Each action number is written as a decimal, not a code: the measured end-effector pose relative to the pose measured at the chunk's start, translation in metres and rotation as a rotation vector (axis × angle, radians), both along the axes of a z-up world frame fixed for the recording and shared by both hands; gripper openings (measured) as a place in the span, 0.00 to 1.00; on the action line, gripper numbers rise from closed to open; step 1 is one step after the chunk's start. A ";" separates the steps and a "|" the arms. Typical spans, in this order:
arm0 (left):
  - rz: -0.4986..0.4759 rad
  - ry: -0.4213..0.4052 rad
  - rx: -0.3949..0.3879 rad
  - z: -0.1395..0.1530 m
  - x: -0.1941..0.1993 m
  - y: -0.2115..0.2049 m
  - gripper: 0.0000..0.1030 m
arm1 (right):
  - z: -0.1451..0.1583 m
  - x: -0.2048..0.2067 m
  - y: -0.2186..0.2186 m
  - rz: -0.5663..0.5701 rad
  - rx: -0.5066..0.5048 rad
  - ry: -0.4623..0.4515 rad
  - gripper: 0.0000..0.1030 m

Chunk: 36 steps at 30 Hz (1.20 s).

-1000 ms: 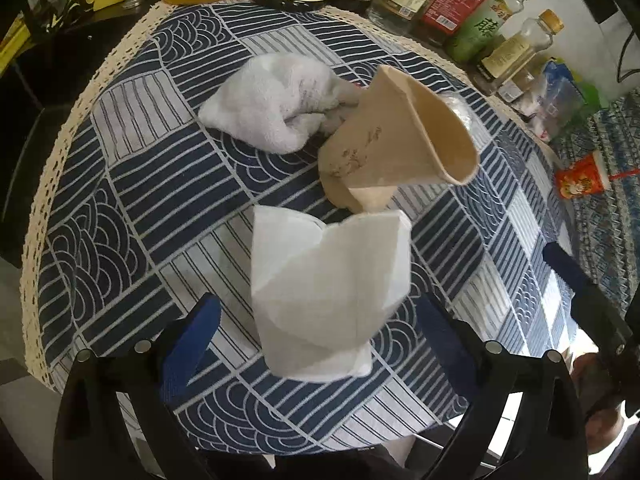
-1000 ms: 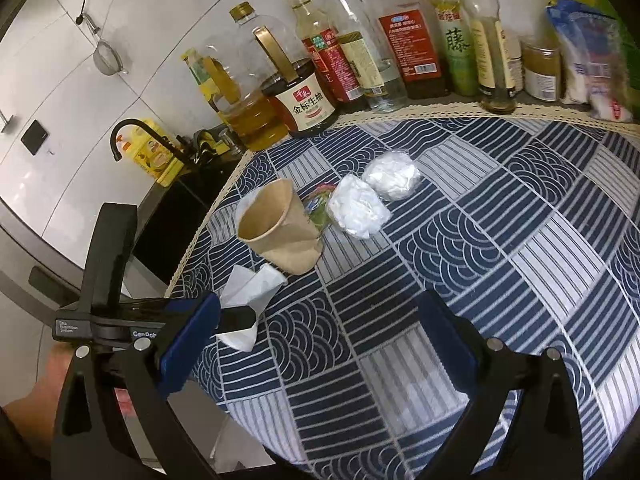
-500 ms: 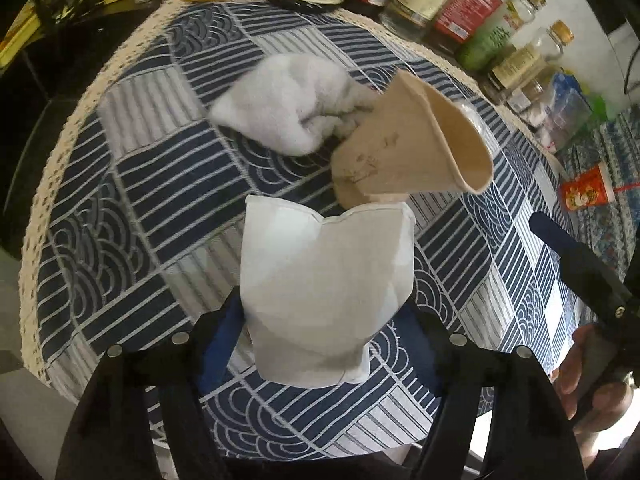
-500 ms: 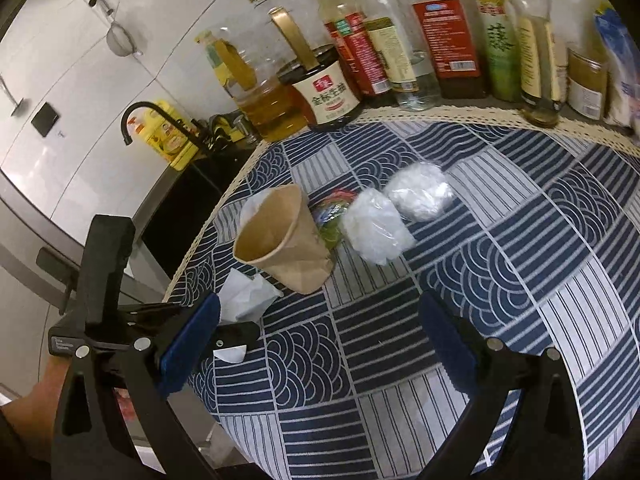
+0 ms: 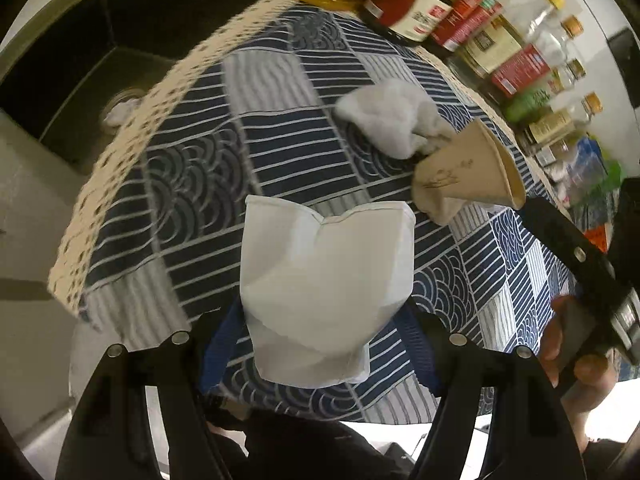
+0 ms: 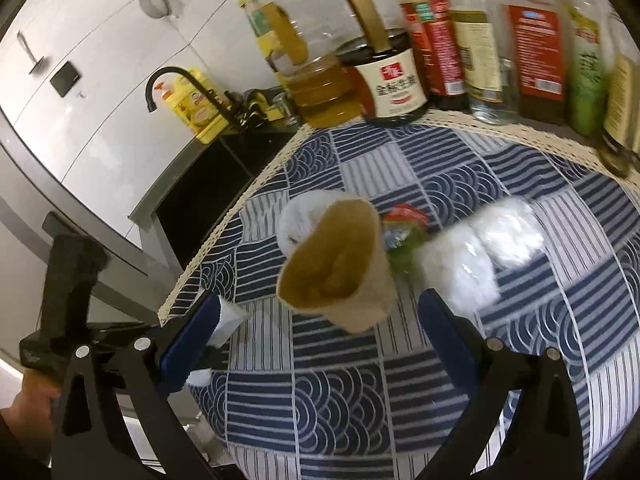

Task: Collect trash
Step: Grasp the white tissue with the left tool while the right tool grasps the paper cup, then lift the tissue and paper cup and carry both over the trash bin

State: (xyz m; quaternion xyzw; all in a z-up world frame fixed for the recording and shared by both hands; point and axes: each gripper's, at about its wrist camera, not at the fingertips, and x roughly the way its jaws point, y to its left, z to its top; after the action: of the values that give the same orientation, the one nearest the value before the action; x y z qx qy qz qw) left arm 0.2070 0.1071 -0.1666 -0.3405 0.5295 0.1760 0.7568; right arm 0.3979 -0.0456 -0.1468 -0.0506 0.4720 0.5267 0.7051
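Jaws of the left gripper (image 5: 320,344) pinch a napkin (image 5: 324,292); right gripper (image 6: 320,332) spread, empty, near the cup (image 6: 340,268). Cup, tissue (image 5: 394,118), wrappers (image 6: 476,256) remain.

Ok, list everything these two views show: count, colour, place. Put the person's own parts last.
folded napkin: one, white, between the left gripper's pads
paper cup: one, brown, crushed, on its side mid-cloth
crumpled tissue: one, white, behind the cup
plastic wads: two, clear-white, right of the cup
wrapper: one, green-red, between cup and wads
tablecloth: one, navy-white, cream trim
bottles: a row, back edge; count unclear
sink: one, black, left of the cloth
faucet: one, black
left gripper: black, blue pads, shut on napkin
right gripper: open, cup ahead
hands: two, one per gripper
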 end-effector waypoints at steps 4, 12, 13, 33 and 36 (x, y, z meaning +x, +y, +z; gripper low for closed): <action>0.064 0.002 -0.009 0.000 -0.017 0.004 0.69 | -0.005 0.007 0.015 0.010 -0.002 -0.002 0.95; 0.179 0.023 -0.035 -0.004 -0.049 0.010 0.69 | -0.020 0.010 0.037 0.053 -0.032 -0.035 0.73; 0.183 0.025 -0.027 -0.003 -0.050 0.010 0.69 | -0.022 0.010 0.038 0.054 -0.045 -0.046 0.69; -0.019 -0.064 -0.018 0.016 -0.029 -0.003 0.69 | 0.013 -0.021 -0.035 -0.160 -0.011 -0.111 0.61; -0.064 -0.101 -0.038 0.018 -0.030 -0.004 0.69 | 0.024 -0.035 -0.049 -0.210 -0.023 -0.136 0.61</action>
State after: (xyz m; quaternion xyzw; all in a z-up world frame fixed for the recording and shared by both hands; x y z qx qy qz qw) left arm 0.1771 0.1036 -0.1489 -0.3462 0.5044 0.1242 0.7813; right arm 0.3633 -0.0945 -0.1229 -0.0445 0.4318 0.4399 0.7862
